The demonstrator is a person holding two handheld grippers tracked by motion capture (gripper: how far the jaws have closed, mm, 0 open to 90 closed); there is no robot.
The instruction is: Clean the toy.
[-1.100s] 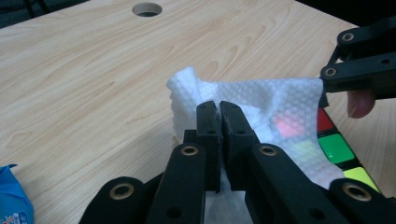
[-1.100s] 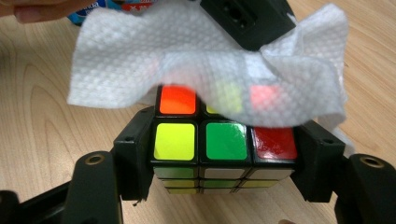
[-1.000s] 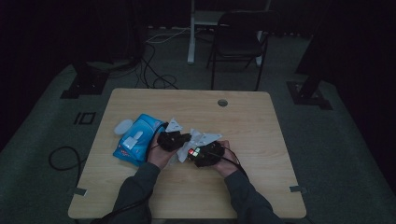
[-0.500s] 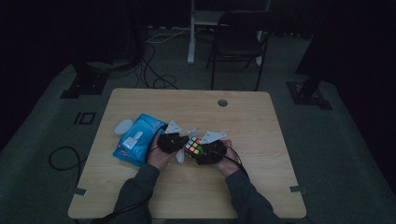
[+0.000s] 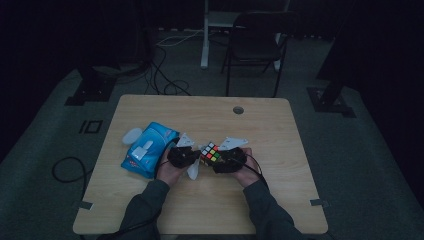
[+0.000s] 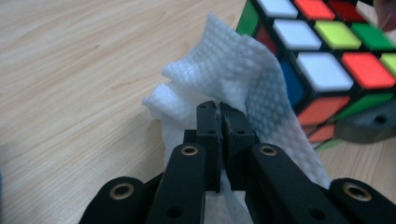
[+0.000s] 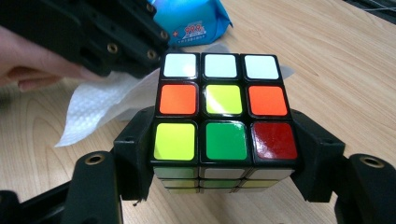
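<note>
A puzzle cube [image 5: 210, 153] is clamped between the jaws of the right tongs [image 5: 218, 159], raised just off the bench [image 5: 280, 200] in front of the person. In the right gripper view the cube [image 7: 223, 120] is seen gripped by its two side faces, its upper face showing a white row, an orange-yellow-orange row and a yellow-green-red row. The left tongs [image 5: 192, 157] are pressed together on a white wipe [image 6: 224, 88] — the jaws meet with only the sheet between them — and the wipe is held against the left side of the cube [image 6: 322, 60].

Compared with the high view a second ago, the cube has been turned: then mostly dark tongs were seen at that spot, half a second ago coloured squares appeared, and now a bright face is tilted up toward the camera. Both hands have stayed in nearly the same place beside the cube. From this it is judged that the cube is being wiped face by face, and that a fresh side has been presented to the wipe — so the cleaning appears partway through, with other faces likely left.

A blue wipe packet [image 5: 148, 155] lies on the bench to the left of the cube, near the left hand [image 5: 170, 172].
</note>
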